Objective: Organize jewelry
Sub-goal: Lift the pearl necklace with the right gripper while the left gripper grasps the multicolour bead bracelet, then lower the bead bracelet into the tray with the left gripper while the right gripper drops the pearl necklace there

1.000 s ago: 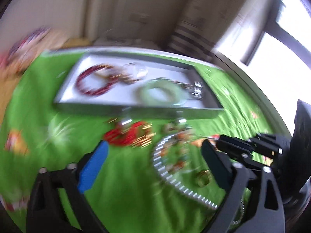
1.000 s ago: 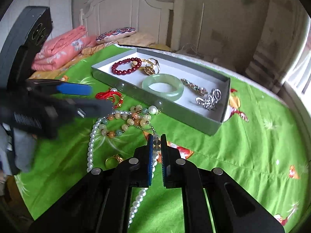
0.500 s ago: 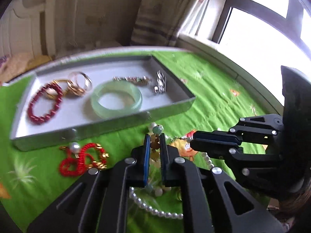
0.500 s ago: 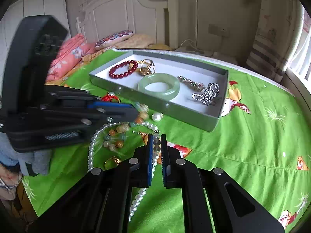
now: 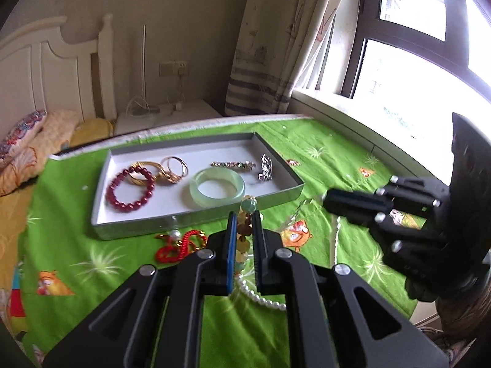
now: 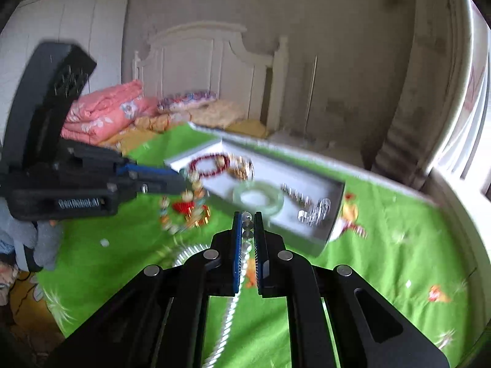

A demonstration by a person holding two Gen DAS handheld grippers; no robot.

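Observation:
My left gripper (image 5: 244, 217) is shut on a multicolored bead bracelet (image 5: 245, 227), lifted just in front of the grey jewelry tray (image 5: 196, 220). The tray holds a red bead bracelet (image 5: 130, 188), gold rings (image 5: 165, 168), a jade bangle (image 5: 217, 187) and silver pieces (image 5: 265, 168). My right gripper (image 6: 246, 224) is shut on a pearl necklace (image 6: 233, 303) that hangs down from it. A red cord bracelet (image 5: 179, 247) lies on the green cloth in front of the tray. The left gripper also shows in the right wrist view (image 6: 181, 184).
The green printed cloth (image 5: 92, 257) covers the table. A bed with white headboard (image 6: 208, 70) and pink bedding (image 6: 104, 110) stands behind. A window and curtain (image 5: 276, 46) are to the right.
My left gripper closed on the multicolored bead bracelet and lifted it toward the tray. My right gripper rose with the pearl necklace, its view now blurred.

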